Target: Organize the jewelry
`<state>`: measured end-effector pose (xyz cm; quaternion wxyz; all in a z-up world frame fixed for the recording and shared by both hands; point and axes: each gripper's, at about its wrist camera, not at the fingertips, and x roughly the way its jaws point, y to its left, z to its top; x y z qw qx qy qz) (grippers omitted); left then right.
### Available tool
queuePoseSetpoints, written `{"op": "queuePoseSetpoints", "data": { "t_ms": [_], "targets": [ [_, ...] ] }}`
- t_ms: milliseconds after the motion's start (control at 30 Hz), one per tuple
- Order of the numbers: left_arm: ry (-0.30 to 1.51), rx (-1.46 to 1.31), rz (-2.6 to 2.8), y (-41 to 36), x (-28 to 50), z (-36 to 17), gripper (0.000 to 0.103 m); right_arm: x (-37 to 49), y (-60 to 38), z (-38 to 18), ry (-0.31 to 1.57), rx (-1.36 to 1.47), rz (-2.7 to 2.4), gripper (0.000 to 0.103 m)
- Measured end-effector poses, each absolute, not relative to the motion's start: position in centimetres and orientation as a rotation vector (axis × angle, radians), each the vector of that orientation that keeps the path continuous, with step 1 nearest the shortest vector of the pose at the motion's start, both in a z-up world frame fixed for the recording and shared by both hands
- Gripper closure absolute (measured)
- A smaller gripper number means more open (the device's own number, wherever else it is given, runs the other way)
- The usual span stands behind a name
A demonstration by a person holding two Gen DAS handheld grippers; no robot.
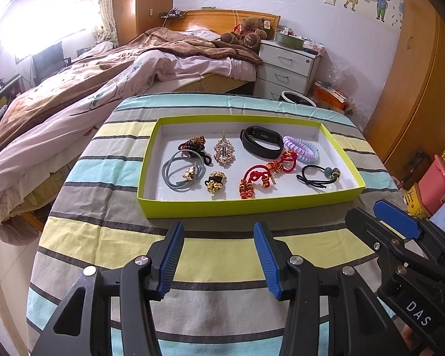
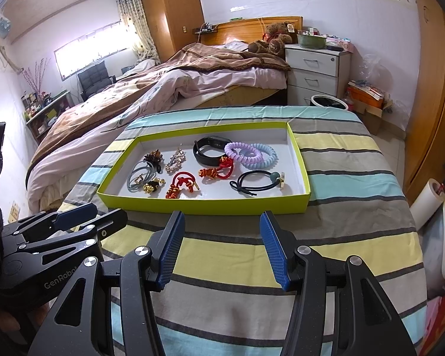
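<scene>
Left gripper (image 1: 219, 231) and right gripper (image 2: 221, 219): fingers spread, nothing between them, over bare striped cloth on the bench (image 1: 222, 261) just short of the tray's near wall. Tray (image 1: 252, 206): shallow green cardboard, white inside. In it: hair ties, coiled bands, red knotted cords (image 1: 264, 176), black wristband (image 1: 261, 141).

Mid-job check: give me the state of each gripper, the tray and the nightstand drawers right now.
left gripper: open, empty, above the striped cloth
right gripper: open, empty, short of the tray
green tray: lidless, jewelry lying inside
black wristband: looped closed, in the tray
nightstand drawers: all shut
</scene>
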<state>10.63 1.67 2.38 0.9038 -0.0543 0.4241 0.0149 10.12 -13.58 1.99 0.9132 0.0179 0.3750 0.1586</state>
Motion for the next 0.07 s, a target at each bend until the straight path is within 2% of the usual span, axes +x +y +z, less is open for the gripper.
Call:
{"op": "queuePoseSetpoints", "data": {
  "t_ms": [67],
  "targets": [
    [0.88,-0.116,0.024,1.73,10.63,2.36,0.054,10.06,-13.64,2.06,0.77,0.037,0.326,0.05]
  ]
}}
